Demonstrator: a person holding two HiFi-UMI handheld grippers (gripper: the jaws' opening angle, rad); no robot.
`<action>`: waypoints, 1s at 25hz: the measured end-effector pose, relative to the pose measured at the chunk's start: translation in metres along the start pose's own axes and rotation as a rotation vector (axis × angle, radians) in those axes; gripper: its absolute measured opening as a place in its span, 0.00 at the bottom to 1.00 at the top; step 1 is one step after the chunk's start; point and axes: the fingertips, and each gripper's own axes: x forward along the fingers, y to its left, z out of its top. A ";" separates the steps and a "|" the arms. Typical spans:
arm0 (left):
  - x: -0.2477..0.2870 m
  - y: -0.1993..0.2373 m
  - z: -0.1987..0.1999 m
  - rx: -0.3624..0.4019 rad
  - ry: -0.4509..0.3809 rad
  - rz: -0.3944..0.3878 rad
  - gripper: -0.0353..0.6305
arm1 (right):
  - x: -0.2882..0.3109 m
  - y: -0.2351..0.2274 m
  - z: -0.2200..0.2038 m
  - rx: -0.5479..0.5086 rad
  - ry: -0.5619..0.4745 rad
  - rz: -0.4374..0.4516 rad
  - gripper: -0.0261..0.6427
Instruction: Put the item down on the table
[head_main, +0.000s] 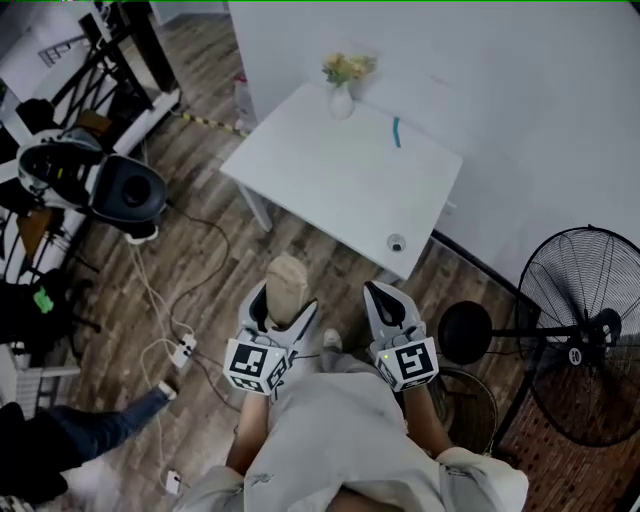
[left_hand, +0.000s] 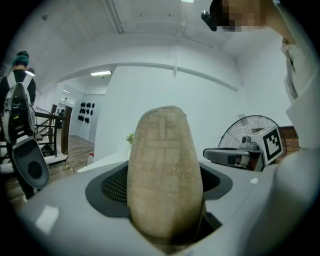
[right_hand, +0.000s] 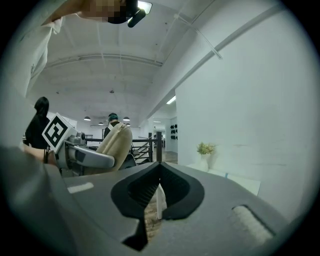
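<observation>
Your left gripper (head_main: 284, 312) clamps the pad (head_main: 287, 282) short of the table (head_main: 340, 175); release now and it'd likely fall. Right gripper (head_main: 378, 292) pinched together, empty.

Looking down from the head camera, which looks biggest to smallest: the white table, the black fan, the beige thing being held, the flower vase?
1. white table
2. black fan, partly cut off at the edge
3. beige item in the left hand-held gripper and flower vase: about alike; the item is nearer the camera.
</observation>
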 end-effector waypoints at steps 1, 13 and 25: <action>0.009 0.003 0.002 0.000 0.002 0.003 0.66 | 0.006 -0.008 0.001 0.002 0.003 0.003 0.04; 0.116 0.031 0.026 0.004 0.022 0.037 0.66 | 0.081 -0.100 0.004 0.035 0.002 0.035 0.04; 0.164 0.068 0.040 0.020 0.007 0.031 0.66 | 0.135 -0.130 0.011 0.031 -0.011 0.026 0.04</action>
